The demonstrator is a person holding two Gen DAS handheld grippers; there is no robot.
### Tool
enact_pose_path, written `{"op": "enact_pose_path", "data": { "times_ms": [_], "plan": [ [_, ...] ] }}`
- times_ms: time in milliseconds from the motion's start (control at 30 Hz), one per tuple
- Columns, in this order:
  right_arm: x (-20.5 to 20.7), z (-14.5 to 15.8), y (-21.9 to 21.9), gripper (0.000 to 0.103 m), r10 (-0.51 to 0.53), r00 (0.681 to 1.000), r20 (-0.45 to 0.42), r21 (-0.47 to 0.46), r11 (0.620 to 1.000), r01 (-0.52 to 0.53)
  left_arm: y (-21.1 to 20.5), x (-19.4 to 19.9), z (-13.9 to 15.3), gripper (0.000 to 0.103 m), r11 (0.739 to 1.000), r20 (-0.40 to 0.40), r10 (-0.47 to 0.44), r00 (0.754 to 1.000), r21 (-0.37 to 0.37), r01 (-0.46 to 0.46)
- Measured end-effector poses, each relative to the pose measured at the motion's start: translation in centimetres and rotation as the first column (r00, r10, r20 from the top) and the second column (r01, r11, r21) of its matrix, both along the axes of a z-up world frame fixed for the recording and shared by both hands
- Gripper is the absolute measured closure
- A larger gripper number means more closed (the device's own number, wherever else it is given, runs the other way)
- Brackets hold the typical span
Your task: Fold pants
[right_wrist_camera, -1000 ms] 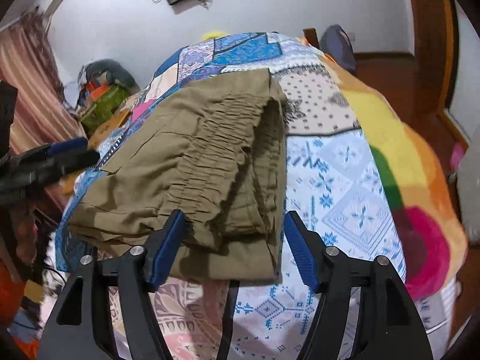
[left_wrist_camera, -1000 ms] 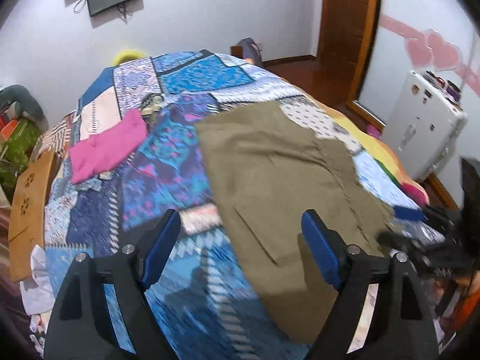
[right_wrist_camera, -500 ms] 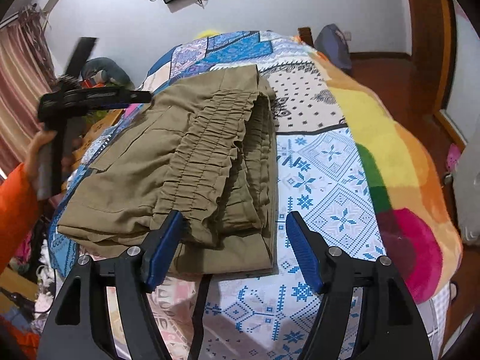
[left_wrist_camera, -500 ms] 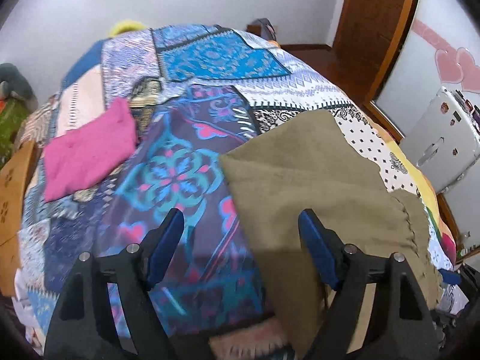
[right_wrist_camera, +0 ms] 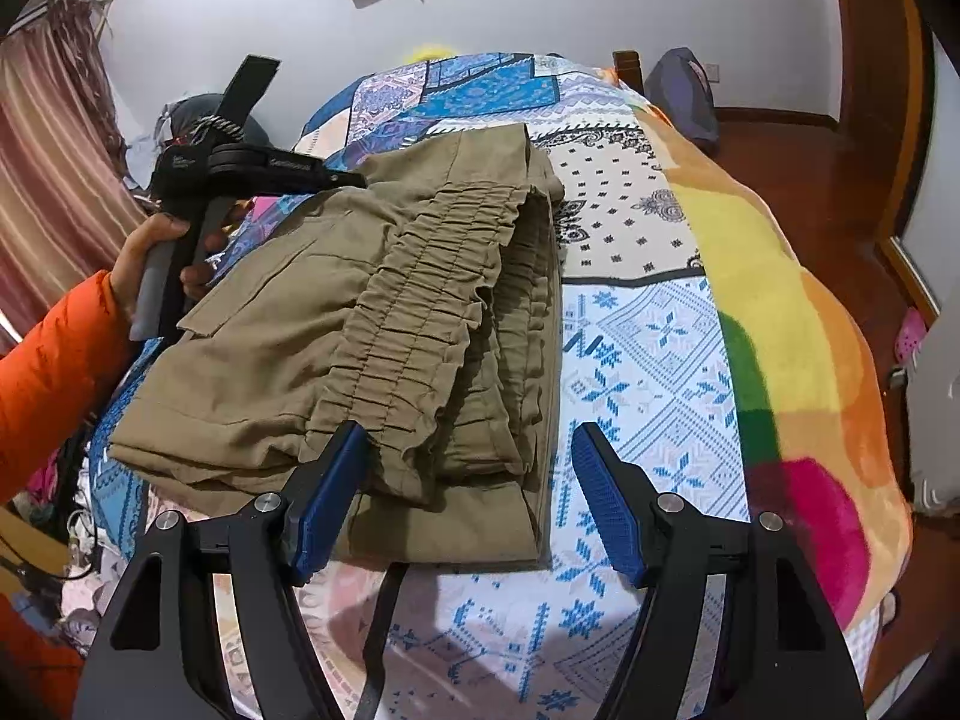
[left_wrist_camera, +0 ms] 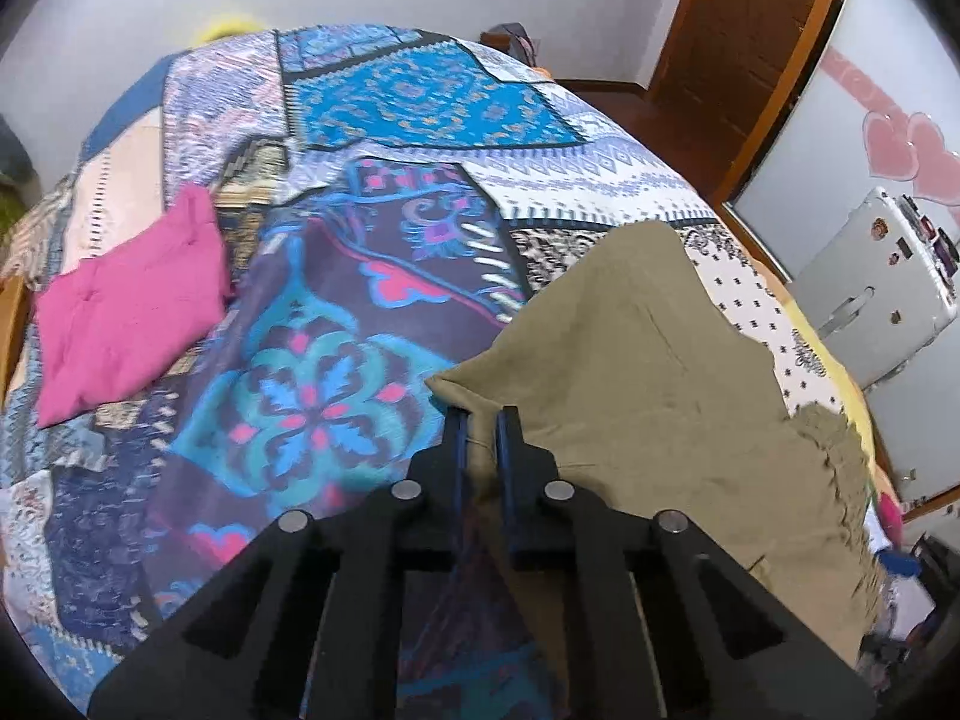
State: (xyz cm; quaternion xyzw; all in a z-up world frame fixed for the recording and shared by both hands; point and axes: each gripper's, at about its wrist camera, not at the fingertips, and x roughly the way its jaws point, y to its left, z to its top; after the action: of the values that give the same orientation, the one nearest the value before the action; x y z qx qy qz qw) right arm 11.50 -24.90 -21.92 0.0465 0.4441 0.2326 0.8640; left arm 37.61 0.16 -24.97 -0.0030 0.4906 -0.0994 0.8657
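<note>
The pants lie on the bed, already folded into a thick stack, w/ the gathered waistband on top, facing the right side. The left tongs are closed on a corner of the pants at the far left edge of the stack. The right tongs are wide open and hold nothing; they hover just above the near edge, one finger over the cloth, the other over the bed cover.

What could go wrong, in my judgement:
- The left grip seems to take only a small bit of cloth. If it holds only the top layer, a pull will peel this layer off and the stack opens again.
- If only the left side lifts and the right does not grip, the cloth will probably sag in the middle and the fold becomes crooked.
- The waistband is thick and springy, so it may push the next fold open.
- The stack sits near the edge of the bed, so a strong drag may slide it off.

Count: 1 pair of pants, 2 tongs, 1 bed, 1 pink cloth lying well apart from the pants.
</note>
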Motion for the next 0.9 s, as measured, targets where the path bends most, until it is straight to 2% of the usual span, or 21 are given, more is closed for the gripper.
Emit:
{"op": "enact_pose_path", "data": {
  "times_ms": [133, 233, 367, 567, 600, 633, 800, 900],
  "plan": [
    [0.7, 0.5, -0.5, 0.037, -0.059, 0.998, 0.019, -0.034, 0.998, 0.060, 1.7, -2.5, 1.1, 0.094, 0.999, 0.033, 0.039, 0.999, 0.037, -0.040],
    [0.8, 1.5, -0.8, 0.037, -0.096, 0.995, 0.032, -0.013, 0.995, 0.096, 2.9, -5.3, 2.0, 0.095, 0.992, 0.061, 0.073, 0.995, 0.095, -0.079],
    [0.2, 2.8, -0.1, 0.037, -0.071, 0.996, 0.054, 0.017, 0.997, 0.070, 4.4, -9.9, 3.0, 0.095, 0.981, 0.104, 0.121, 0.987, 0.137, -0.135],
    [-1.1, 3.8, 3.5, 0.037, 0.029, 0.996, 0.088, 0.000, 1.000, -0.029, 7.5, -16.7, 3.0, 0.095, 0.971, 0.076, 0.230, 0.970, 0.042, -0.233],
    [-1.5, 3.7, 4.3, 0.039, 0.046, 0.994, 0.098, -0.009, 0.999, -0.046, 7.8, -17.5, 3.1, 0.095, 0.969, 0.075, 0.243, 0.967, 0.031, -0.246],
    [-1.7, 3.6, 4.7, 0.046, 0.052, 0.993, 0.110, -0.015, 0.999, -0.051, 8.1, -18.2, 3.2, 0.095, 0.966, 0.073, 0.256, 0.964, 0.018, -0.258],
    [-1.3, 1.3, 6.4, 0.055, 0.044, 0.996, 0.081, -0.037, 0.998, -0.041, 9.2, -21.2, 2.5, 0.095, 0.953, 0.033, 0.302, 0.953, -0.033, -0.301],
    [-0.8, 0.8, 6.1, 0.056, 0.018, 0.997, 0.069, -0.042, 0.999, -0.015, 9.5, -22.4, 1.8, 0.094, 0.950, 0.022, 0.313, 0.950, -0.032, -0.312]
  ]
}}
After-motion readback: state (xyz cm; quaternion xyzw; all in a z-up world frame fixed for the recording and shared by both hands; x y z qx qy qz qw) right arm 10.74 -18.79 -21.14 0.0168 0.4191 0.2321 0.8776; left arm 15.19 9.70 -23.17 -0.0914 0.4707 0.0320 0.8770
